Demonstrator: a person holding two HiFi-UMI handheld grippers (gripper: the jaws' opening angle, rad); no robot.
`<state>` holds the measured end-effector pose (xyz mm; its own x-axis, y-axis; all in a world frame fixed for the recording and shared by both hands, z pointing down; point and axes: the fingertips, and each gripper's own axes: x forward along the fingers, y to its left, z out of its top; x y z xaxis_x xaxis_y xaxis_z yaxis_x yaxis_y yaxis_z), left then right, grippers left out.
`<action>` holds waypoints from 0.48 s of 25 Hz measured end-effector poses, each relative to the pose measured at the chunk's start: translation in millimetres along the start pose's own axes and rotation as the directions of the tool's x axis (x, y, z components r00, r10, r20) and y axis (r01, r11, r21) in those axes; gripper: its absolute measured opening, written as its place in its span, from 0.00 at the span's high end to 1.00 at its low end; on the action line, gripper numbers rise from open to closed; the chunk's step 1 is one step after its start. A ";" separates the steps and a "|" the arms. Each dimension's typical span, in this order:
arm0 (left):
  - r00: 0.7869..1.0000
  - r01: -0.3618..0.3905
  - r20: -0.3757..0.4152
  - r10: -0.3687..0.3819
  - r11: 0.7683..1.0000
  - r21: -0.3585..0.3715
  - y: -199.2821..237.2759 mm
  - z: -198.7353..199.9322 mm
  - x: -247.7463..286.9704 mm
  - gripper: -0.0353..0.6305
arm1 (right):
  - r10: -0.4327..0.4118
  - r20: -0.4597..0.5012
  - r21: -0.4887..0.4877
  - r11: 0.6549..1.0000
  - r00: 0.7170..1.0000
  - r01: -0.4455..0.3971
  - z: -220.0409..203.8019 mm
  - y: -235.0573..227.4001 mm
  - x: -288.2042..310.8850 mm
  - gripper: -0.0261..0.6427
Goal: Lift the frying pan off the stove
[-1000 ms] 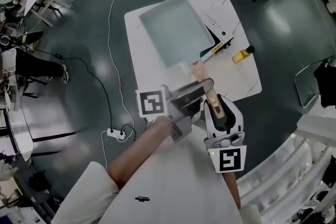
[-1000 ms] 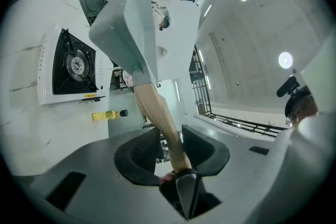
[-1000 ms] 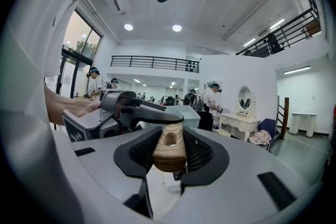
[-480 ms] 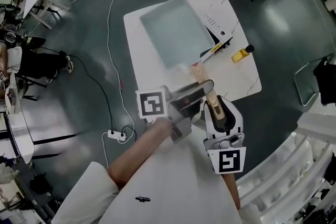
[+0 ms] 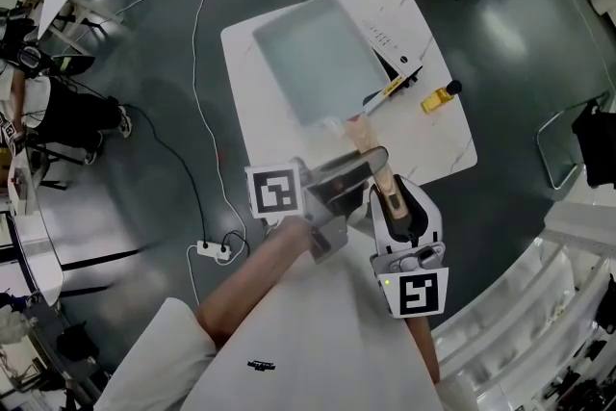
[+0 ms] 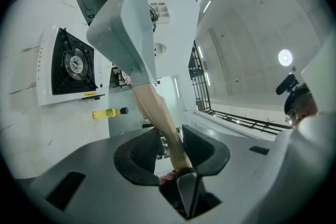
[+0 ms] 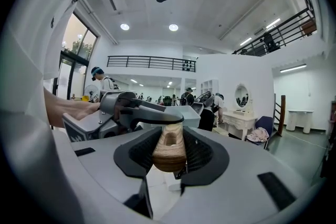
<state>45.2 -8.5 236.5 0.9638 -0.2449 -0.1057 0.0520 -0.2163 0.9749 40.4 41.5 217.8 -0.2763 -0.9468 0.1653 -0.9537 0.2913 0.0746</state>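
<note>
Holding the frying pan (image 5: 318, 58) raised clear above the stove (image 5: 393, 41). Clamped on its wooden handle (image 5: 360, 134) with the left gripper (image 6: 173, 157) and, farther from the stove at the butt end, the right gripper (image 7: 169, 152). Probably rigid and front-heavy; smooth wood, so worth a firm squeeze.

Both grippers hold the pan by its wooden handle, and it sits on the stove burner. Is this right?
No. Left gripper and right gripper do hold the wooden handle, but the pan is lifted off the stove; the left gripper view shows the burner bare.
</note>
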 end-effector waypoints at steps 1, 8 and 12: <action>1.000 0.000 0.000 0.000 1.000 0.000 0.7 0.9 0.0 0.76 | 0.000 0.001 0.000 1.000 1.000 0.000 -0.1 -0.2 1.1 0.79; 1.000 -0.004 0.007 0.004 1.000 -0.005 4.5 5.1 0.1 0.76 | 0.005 -0.005 0.009 1.000 1.000 -0.005 -2.4 -0.6 6.6 0.79; 1.000 -0.011 0.008 0.011 1.000 -0.011 6.0 5.9 -0.9 0.76 | 0.013 -0.009 0.004 1.000 1.000 -0.013 -2.0 -0.6 7.9 0.79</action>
<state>43.1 -15.1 241.3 0.9620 -0.2552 -0.0970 0.0445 -0.2037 0.9780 39.0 34.1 221.0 -0.2874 -0.9417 0.1748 -0.9506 0.3028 0.0686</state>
